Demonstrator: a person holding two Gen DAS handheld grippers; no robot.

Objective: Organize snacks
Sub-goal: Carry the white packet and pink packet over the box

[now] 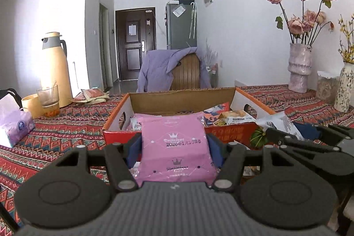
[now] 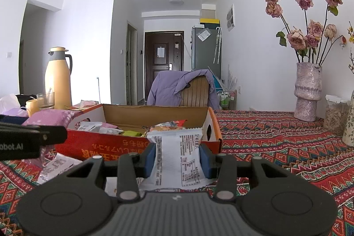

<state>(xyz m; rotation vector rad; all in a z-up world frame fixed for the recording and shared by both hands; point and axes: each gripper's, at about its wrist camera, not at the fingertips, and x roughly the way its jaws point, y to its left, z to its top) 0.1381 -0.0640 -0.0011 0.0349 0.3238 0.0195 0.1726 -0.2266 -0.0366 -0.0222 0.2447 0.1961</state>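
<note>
Left wrist view: far left a purple tissue pack [image 1: 16, 125] on the patterned tablecloth [image 1: 66, 132], then a glass [image 1: 48, 98] and a yellow thermos [image 1: 56, 69] behind it. My left gripper [image 1: 174, 148] is clamped on a pink snack packet [image 1: 174, 145], blue pads pressing both its sides. Packet's long axis runs away from me, far end pointing at the orange cardboard box [image 1: 223, 132] and overlapping its near wall. More packets lie inside the box. Right of it, my right gripper's black arm crosses the frame.

Right wrist view: left gripper's body pokes in at far left with the pink packet beside it. My right gripper [image 2: 178, 157] is closed on a white snack packet [image 2: 177, 158], printed side up, long axis also away from me, far end just at the box's near wall. That wall stands between both packets and the inside. Further right: bare tablecloth, then a vase of dried roses [image 2: 307, 92] and a jar [image 2: 336, 114].
</note>
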